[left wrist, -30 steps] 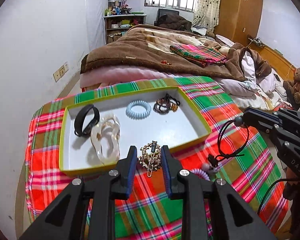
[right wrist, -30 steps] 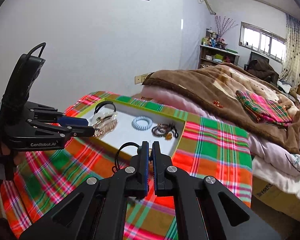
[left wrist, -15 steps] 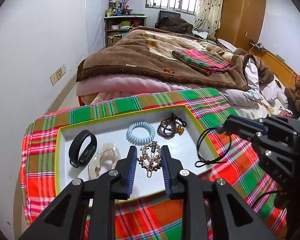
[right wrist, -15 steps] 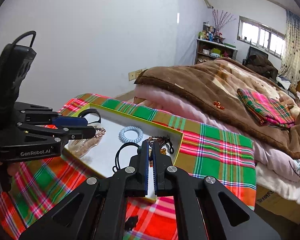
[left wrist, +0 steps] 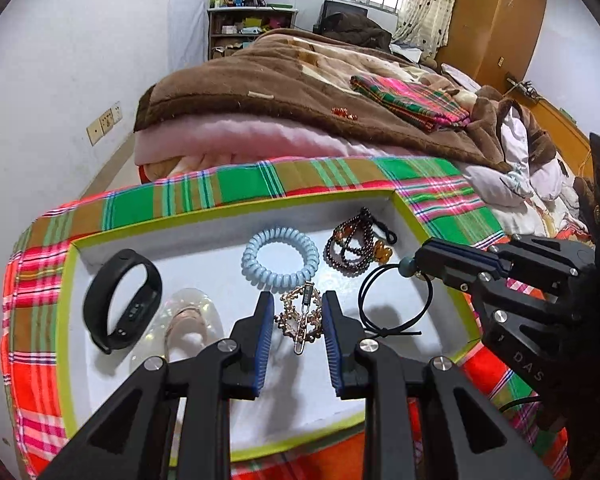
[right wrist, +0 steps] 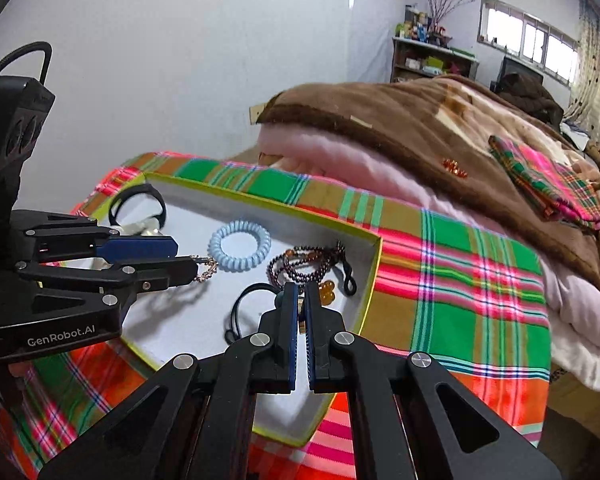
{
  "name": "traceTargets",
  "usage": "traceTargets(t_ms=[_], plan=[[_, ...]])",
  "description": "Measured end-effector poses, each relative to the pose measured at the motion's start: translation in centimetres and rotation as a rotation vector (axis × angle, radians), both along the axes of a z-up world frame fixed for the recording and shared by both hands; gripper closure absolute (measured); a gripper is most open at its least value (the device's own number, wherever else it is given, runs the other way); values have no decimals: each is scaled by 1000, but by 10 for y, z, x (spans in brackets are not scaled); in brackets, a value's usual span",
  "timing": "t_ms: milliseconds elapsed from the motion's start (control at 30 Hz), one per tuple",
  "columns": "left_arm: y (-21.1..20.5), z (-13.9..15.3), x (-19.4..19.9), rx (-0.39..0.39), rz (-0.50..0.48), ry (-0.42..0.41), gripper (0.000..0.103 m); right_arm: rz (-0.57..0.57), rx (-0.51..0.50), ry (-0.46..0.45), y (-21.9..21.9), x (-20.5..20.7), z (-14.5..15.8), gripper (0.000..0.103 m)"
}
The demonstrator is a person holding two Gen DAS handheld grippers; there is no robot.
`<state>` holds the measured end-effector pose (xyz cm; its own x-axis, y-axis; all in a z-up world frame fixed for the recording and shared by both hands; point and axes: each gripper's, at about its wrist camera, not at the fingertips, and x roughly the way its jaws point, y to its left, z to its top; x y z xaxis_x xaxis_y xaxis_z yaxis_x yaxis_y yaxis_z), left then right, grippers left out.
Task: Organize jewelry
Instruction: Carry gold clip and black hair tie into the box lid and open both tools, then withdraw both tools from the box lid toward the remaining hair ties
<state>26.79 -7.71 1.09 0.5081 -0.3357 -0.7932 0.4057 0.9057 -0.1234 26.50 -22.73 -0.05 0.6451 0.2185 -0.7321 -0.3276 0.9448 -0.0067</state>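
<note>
A white tray with a yellow-green rim lies on the plaid cloth. In it are a black fitness band, a clear hair claw, a light blue spiral hair tie and a dark bead bracelet. My left gripper hangs over the tray's middle, shut on a gold chain clip. My right gripper is over the tray's right part, shut on a black cord hair tie whose loop hangs down to the tray floor. The left gripper shows from the side with the chain sticking out of its tip.
The red and green plaid cloth covers the table around the tray. Right behind it stands a bed with a brown blanket and a folded plaid cloth. A white wall runs along the left, and a wooden wardrobe stands far right.
Both grippers have moved forward and down, from the tray's near edge and the cloth to its right to over the tray. Each still carries its piece.
</note>
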Motion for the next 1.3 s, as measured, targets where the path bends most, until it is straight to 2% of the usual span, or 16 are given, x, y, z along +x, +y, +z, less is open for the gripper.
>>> traceTargets(t_ms=[467, 833, 967, 1300], plan=[[-4, -21, 6, 35, -6, 27, 77, 18, -41, 46, 6, 14, -18, 100], [-8, -21, 6, 37, -10, 31, 77, 25, -78, 45, 11, 16, -19, 100], [-9, -21, 5, 43, -11, 34, 77, 22, -75, 38, 12, 16, -18, 92], [-7, -18, 5, 37, 5, 47, 73, 26, -70, 31, 13, 12, -16, 88]])
